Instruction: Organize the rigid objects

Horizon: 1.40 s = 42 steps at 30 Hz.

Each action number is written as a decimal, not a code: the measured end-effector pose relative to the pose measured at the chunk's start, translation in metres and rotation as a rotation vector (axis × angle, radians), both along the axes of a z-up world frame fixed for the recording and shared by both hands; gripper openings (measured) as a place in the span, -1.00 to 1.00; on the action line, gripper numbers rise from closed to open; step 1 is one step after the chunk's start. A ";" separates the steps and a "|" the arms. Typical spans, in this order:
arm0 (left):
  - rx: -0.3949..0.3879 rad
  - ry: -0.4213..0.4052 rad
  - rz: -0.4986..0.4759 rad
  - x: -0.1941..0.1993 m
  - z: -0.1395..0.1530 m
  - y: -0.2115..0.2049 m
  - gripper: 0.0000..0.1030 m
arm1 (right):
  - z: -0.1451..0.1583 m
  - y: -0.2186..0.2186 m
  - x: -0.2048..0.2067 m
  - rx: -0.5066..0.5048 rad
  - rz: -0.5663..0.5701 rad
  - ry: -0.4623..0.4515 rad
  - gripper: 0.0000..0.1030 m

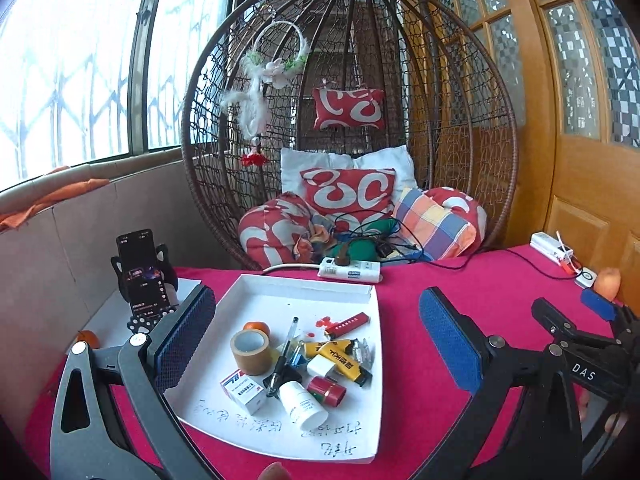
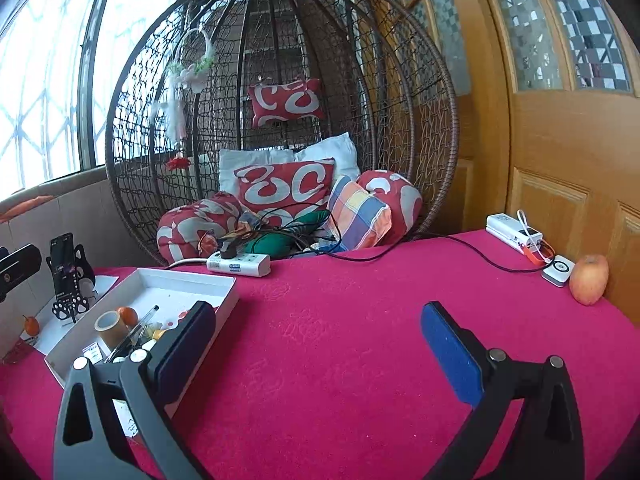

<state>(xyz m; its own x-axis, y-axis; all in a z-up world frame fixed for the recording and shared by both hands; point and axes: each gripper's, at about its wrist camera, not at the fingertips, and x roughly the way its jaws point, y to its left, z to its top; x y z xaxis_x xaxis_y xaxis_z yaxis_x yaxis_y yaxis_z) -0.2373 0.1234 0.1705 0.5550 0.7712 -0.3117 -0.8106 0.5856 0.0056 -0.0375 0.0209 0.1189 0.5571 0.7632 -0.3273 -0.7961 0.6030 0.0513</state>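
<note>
A white shallow box (image 1: 260, 300) lies on the red tablecloth and holds several small items: a brown tape roll (image 1: 250, 350), a pen (image 1: 285, 354), yellow lighters (image 1: 342, 360), a white pill bottle (image 1: 302, 404), a red cylinder (image 1: 326, 390), a small medicine carton (image 1: 242, 392) and a tangerine (image 1: 256, 326). My left gripper (image 1: 316, 332) hovers open above the box, nothing between its fingers. My right gripper (image 2: 318, 340) stands wide open over bare cloth, right of the box (image 2: 188, 284); it also shows at the right edge of the left wrist view (image 1: 592, 308).
A phone on a paw-shaped stand (image 1: 140, 276) and a tangerine (image 1: 88, 338) sit left of the box. A power strip (image 1: 350, 270) lies at the table's far edge before a wicker hanging chair (image 1: 352, 120). An apple (image 2: 588, 280), power bank (image 2: 514, 234) and small white device (image 2: 558, 270) sit far right.
</note>
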 end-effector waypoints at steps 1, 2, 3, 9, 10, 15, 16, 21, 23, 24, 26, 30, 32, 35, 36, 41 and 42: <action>0.000 -0.010 -0.028 -0.002 0.002 -0.006 1.00 | 0.002 -0.007 0.001 0.024 0.002 0.005 1.00; -0.005 -0.030 -0.053 -0.005 0.004 -0.010 0.99 | 0.004 -0.014 0.002 0.047 0.001 0.014 1.00; -0.018 -0.046 -0.071 -0.008 0.005 -0.014 1.00 | 0.005 -0.022 0.003 0.070 -0.001 0.027 1.00; -0.140 0.038 -0.005 -0.007 -0.002 -0.015 0.99 | 0.009 -0.051 0.001 0.120 -0.006 0.089 1.00; -0.145 0.063 0.017 -0.007 -0.004 -0.017 0.99 | 0.009 -0.055 0.000 0.123 0.005 0.100 1.00; -0.209 0.066 0.009 -0.021 -0.017 -0.036 0.99 | 0.010 -0.076 -0.016 0.147 0.079 0.148 1.00; -0.216 0.057 0.000 -0.024 -0.018 -0.041 0.99 | 0.010 -0.082 -0.021 0.159 0.075 0.141 1.00; -0.189 0.037 0.082 -0.034 -0.016 -0.053 0.99 | 0.007 -0.101 -0.035 0.205 0.041 0.133 1.00; -0.210 0.029 0.085 -0.036 -0.015 -0.053 0.99 | 0.008 -0.104 -0.035 0.212 0.039 0.134 1.00; -0.220 0.022 0.074 -0.036 -0.015 -0.054 0.99 | 0.009 -0.106 -0.035 0.217 0.035 0.133 1.00; -0.221 0.019 0.059 -0.036 -0.013 -0.059 0.99 | 0.010 -0.109 -0.036 0.232 0.029 0.125 1.00; -0.188 0.021 0.051 -0.034 -0.008 -0.069 0.99 | 0.012 -0.115 -0.040 0.244 0.028 0.111 1.00; -0.185 0.020 0.049 -0.034 -0.007 -0.069 0.99 | 0.013 -0.116 -0.041 0.246 0.029 0.105 1.00; -0.187 0.020 0.054 -0.034 -0.008 -0.068 0.99 | 0.012 -0.115 -0.044 0.241 0.030 0.093 1.00; -0.189 0.021 0.055 -0.034 -0.008 -0.067 0.99 | 0.012 -0.115 -0.044 0.238 0.029 0.090 1.00; -0.207 0.023 0.067 -0.034 -0.011 -0.061 0.99 | 0.010 -0.113 -0.045 0.229 0.031 0.089 1.00; -0.213 0.021 0.067 -0.034 -0.012 -0.059 0.99 | 0.010 -0.113 -0.045 0.226 0.031 0.088 1.00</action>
<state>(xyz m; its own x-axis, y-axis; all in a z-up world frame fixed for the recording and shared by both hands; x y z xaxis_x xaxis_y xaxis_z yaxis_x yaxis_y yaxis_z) -0.2718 0.0639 0.1587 0.4962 0.7217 -0.4826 -0.8488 0.5201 -0.0951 -0.0823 -0.0918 0.1289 0.5093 0.8387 -0.1927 -0.8002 0.5439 0.2525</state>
